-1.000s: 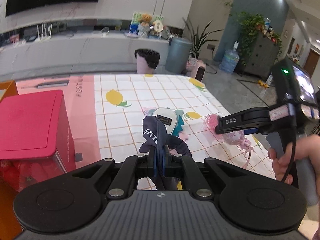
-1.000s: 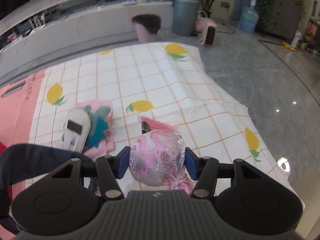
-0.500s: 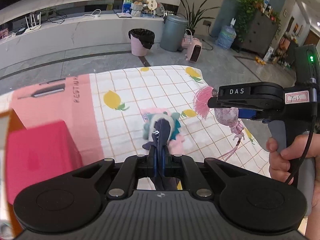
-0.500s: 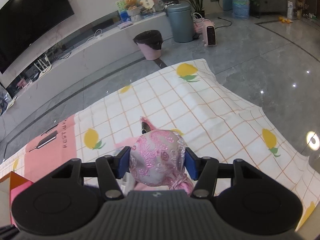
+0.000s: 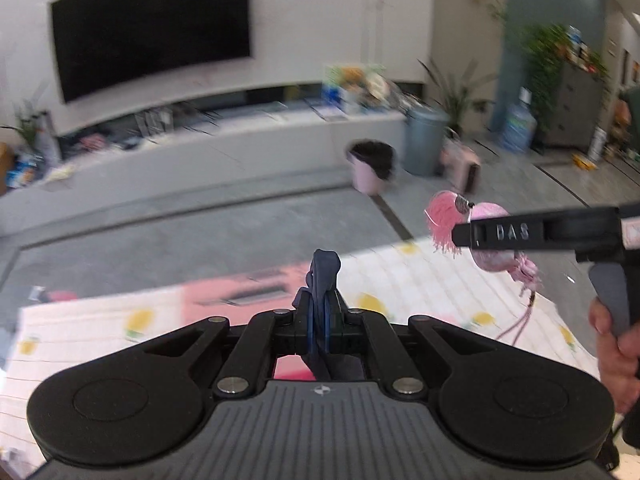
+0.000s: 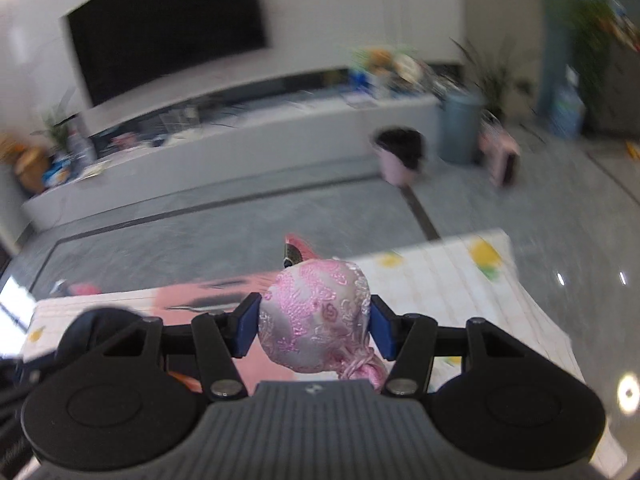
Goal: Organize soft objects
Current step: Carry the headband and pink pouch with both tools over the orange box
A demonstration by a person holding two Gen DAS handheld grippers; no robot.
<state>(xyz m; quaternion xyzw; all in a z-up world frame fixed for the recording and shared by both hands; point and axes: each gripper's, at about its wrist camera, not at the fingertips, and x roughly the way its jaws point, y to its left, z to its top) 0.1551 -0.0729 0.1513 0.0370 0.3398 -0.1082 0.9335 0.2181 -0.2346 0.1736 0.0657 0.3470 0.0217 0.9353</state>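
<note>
Your right gripper (image 6: 314, 330), lettered "DAS" on its finger, clamps a rounded pink brocade pouch (image 6: 316, 320) while your left gripper (image 5: 319, 320) pinches limp navy cloth (image 5: 323, 276).

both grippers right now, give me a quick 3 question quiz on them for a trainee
1. True or false: the left gripper is shut on dark blue cloth.
2. What does the right gripper hold? A) pink pouch B) red box C) plush toy
3. Fill in: the tassel on the pouch is ____.

Key: 1 true; 2 A; 3 pink
</note>
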